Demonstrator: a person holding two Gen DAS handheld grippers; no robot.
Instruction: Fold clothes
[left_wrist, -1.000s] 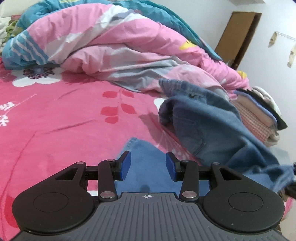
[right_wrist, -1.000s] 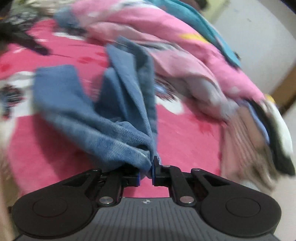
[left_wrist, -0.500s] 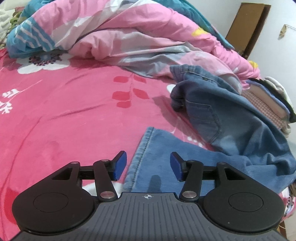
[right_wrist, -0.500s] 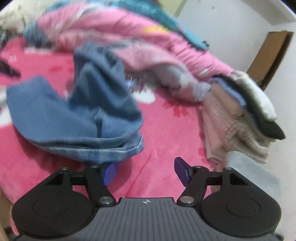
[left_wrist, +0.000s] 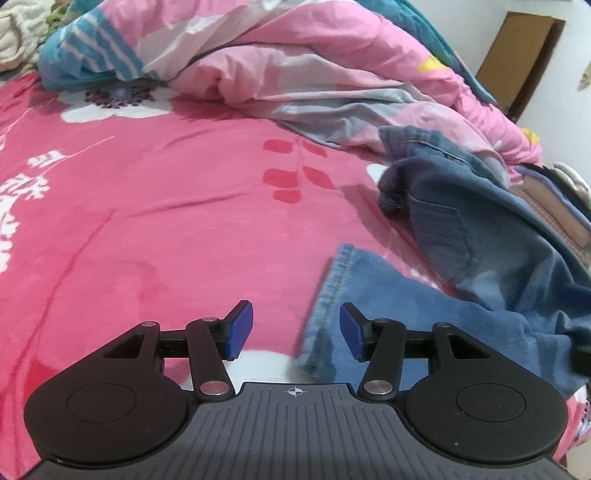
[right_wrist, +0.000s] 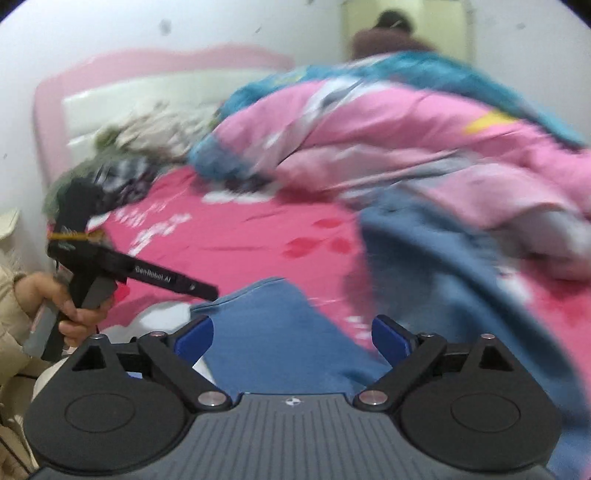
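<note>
Here, right hand-held gripper (right_wrist: 291, 338) jaws just opened wide, empty, above jeans (right_wrist: 280, 332), left hand-held gripper (left_wrist: 295, 328) half open, empty

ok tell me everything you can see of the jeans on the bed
The jeans are blue denim, lying unfolded and rumpled on the pink floral bedsheet. A patch pocket faces up on the darker bunched part; one lighter leg lies flat with its stitched hem toward the camera. The top end rests against the pink quilt. Nothing grips them.

The left gripper (right_wrist: 207, 290) carries "GenRobot.AI" in pale letters along its black arm. White characters on the pink bedsheet (left_wrist: 155, 221) are unreadable.
</note>
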